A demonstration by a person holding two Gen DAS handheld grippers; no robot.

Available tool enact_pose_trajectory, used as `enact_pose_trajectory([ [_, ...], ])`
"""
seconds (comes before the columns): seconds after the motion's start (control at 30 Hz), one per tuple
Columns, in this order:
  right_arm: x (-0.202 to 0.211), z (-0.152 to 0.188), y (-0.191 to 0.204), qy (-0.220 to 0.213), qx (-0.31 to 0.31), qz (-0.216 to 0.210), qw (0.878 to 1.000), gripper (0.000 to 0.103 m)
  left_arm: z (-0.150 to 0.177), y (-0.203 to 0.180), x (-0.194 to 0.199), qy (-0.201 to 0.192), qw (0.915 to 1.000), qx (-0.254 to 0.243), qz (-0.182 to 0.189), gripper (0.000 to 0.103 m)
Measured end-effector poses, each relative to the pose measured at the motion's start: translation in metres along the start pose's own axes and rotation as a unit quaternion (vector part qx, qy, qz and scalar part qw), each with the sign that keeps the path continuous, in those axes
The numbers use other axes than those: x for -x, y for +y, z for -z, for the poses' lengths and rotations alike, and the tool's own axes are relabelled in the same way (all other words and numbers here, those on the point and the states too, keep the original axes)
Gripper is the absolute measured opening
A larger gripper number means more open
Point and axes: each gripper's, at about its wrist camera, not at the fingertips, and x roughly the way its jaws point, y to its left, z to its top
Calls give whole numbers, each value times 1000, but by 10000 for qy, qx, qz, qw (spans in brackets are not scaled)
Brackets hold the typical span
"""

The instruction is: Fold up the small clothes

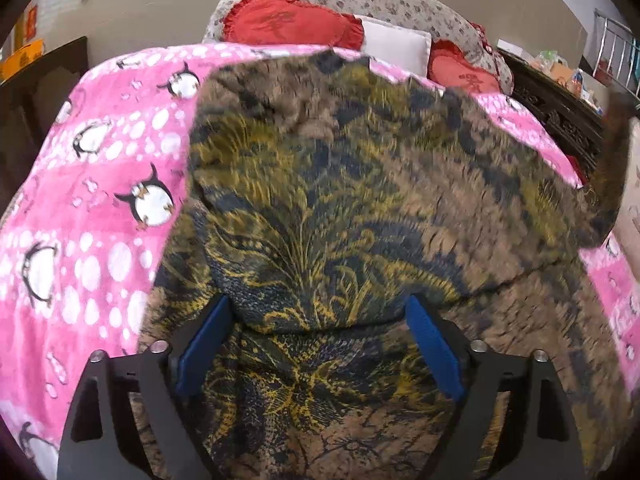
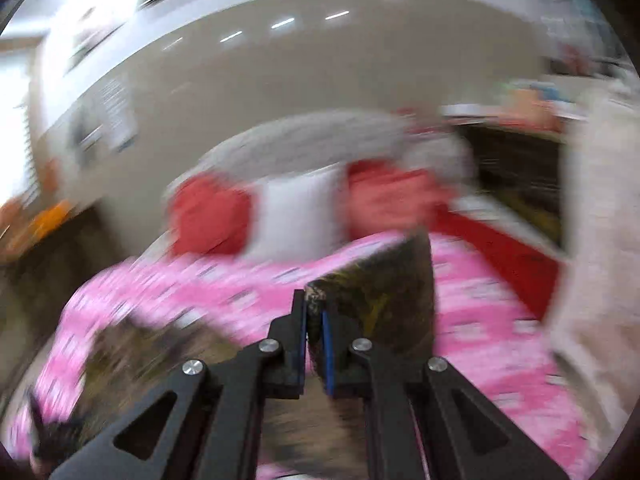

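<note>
Both tools at garment [image 1: 340,184]; right tool [image 2: 314,320] pinches its edge

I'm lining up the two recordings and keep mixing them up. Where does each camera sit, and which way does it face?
Left wrist: sits on the left tool, looks down at the patterned garment on the pink blanket; its open blue fingers show.
Right wrist: sits on the right tool, faces across the bed toward the red pillows; its fingers are shut on a garment edge.
Shared: blanket, garment, pillows.
</note>
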Motion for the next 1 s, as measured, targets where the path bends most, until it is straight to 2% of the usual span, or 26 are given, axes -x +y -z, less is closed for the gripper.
enact_pose_trajectory([
  [0.07,-38,28,61,463,299,-696,9961,7,-9,1,16,-198,9993,245,202,69],
  [0.13,-69,63,109,910,522,-1123,9881,7,-20,-3,31,-420,9968,443,525,69],
  [0.23,-102,126,157,1582,760,-1407,9744,7,-33,-14,29,-298,9920,637,1049,69],
  [0.33,-112,175,173,1932,811,-1354,9684,7,-40,-27,5,146,9812,1044,1617,69],
  [0.4,-110,193,172,1939,863,-1279,9688,7,-44,-42,-16,458,9736,1189,1896,69],
  [0.5,-97,193,175,1737,942,-1257,9722,8,-48,-70,-48,931,9660,1200,2090,68],
  [0.6,-84,193,182,1650,1232,-1239,9707,8,-48,-88,-64,1081,9578,1273,2339,68],
  [0.7,-69,195,184,1391,1320,-1202,9741,8,-49,-92,-68,1069,9552,1395,2381,68],
  [0.77,-53,197,185,1224,1430,-1156,9753,8,-47,-93,-67,1069,9522,1451,2468,60],
  [0.83,-47,198,185,1187,1505,-1145,9748,8,-47,-96,-68,1112,9505,1422,2527,24],
  [0.87,-44,199,187,1181,1539,-1145,9743,8,-46,-97,-68,1120,9530,1380,2453,14],
  [0.9,-45,201,190,1181,1561,-1144,9740,8,-47,-98,-69,1119,9557,1345,2365,0],
  [1.0,-45,200,190,1161,1548,-1131,9746,8,-49,-94,-65,950,9648,1270,2100,0],
])
